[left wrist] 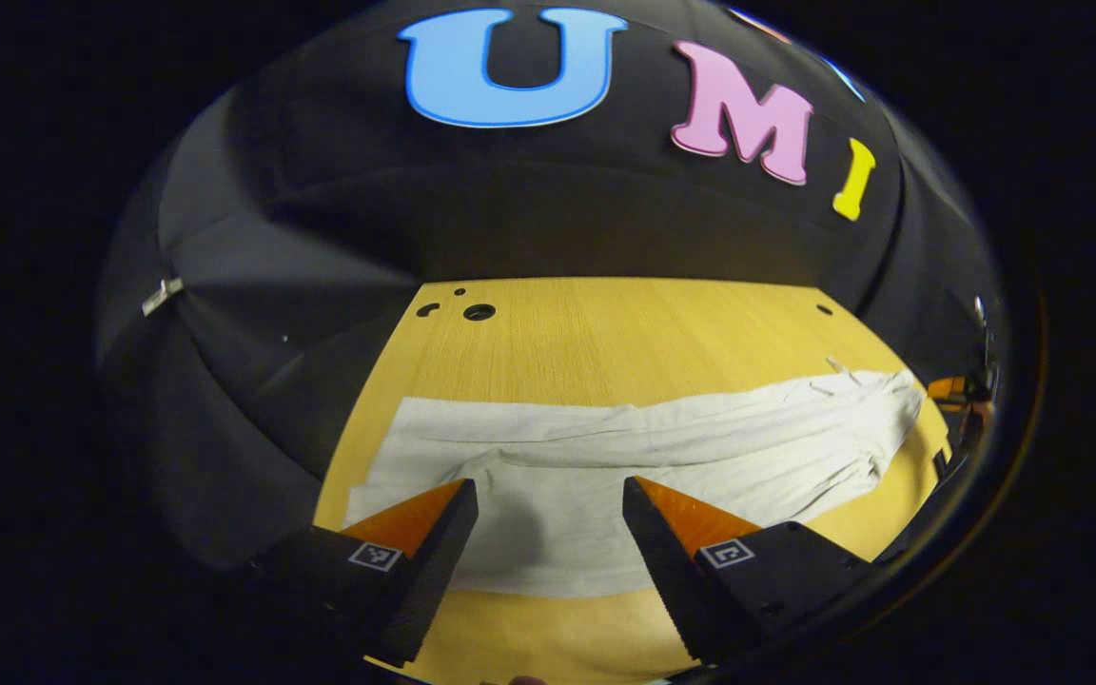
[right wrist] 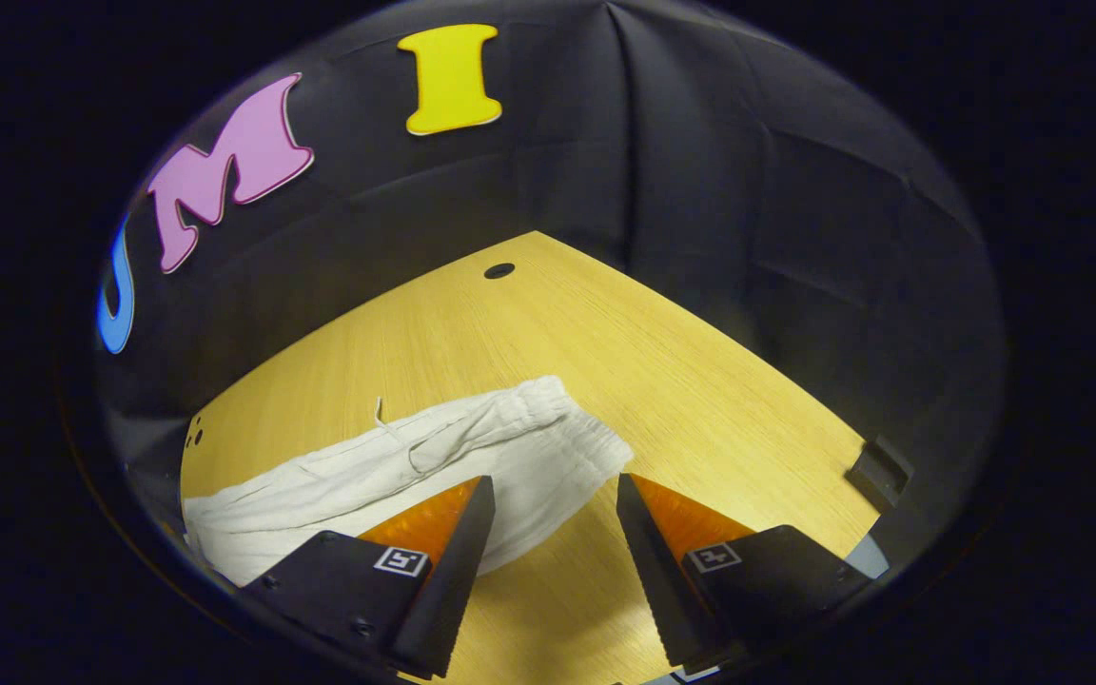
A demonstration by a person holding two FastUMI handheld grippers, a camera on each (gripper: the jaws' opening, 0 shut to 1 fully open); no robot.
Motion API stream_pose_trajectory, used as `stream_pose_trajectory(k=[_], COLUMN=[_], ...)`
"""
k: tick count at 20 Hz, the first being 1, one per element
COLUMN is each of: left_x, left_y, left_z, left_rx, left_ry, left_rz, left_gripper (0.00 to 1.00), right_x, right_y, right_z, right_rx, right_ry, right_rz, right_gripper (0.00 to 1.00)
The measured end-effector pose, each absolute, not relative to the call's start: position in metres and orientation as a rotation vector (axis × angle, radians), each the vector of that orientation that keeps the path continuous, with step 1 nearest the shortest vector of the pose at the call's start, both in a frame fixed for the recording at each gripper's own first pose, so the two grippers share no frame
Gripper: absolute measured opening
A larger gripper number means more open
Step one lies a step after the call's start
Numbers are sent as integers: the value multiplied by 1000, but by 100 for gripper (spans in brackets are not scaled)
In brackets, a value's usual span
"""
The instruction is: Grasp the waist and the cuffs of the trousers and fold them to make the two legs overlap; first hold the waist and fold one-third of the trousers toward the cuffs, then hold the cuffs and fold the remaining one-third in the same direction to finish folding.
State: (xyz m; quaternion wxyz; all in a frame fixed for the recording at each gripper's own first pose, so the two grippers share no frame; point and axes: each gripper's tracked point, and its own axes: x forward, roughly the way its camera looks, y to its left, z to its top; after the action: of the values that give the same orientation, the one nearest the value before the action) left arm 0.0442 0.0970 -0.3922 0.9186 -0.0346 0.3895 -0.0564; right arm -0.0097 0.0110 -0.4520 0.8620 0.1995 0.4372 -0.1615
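Observation:
White trousers (left wrist: 605,457) lie flat and lengthwise across the wooden table (left wrist: 624,333). In the left gripper view the cuff end is at the left and the gathered waist (left wrist: 881,409) at the far right. My left gripper (left wrist: 548,499) hovers open above the leg part near the cuffs, with nothing between its fingers. In the right gripper view the elastic waist (right wrist: 548,419) with its drawstring lies just ahead, and the trousers (right wrist: 367,485) run off to the left. My right gripper (right wrist: 548,495) stands open above the waist's near corner, holding nothing.
The table has small round holes (left wrist: 479,311) near its far edge, and one hole (right wrist: 499,270) at the back in the right gripper view. Black cloth walls close in the table. A dark bracket (right wrist: 879,469) sits at the table's right edge. The other gripper (left wrist: 962,392) peeks in at far right.

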Motion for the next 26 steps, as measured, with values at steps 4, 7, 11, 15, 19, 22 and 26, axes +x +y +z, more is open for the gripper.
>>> stream_pose_trajectory(k=[4, 7, 11, 15, 19, 22, 26], left_x=[39, 31, 15, -2, -12, -17, -23], left_y=[93, 103, 110, 122, 125, 129, 128], left_z=[-396, -399, -406, -416, -428, -446, -459], left_rx=[-288, -362, -465, -500, -545, -558, -595], left_ry=[793, 801, 821, 857, 888, 920, 944], left_rz=[-28, 38, 102, 144, 181, 202, 220], left_gripper=[97, 92, 96, 96, 96, 96, 91], right_x=[-4, -6, 0, 9, 7, 10, 11], right_y=[4, -2, -4, -3, -5, 6, 0], right_z=[-468, -486, -503, -513, -515, -523, -512], right_rx=[554, 590, 645, 643, 654, 749, 766], right_ry=[924, 954, 978, 982, 969, 1008, 981], right_rz=[-413, -455, -495, -520, -530, -475, -441], right_gripper=[83, 83, 83, 83, 76, 25, 8])
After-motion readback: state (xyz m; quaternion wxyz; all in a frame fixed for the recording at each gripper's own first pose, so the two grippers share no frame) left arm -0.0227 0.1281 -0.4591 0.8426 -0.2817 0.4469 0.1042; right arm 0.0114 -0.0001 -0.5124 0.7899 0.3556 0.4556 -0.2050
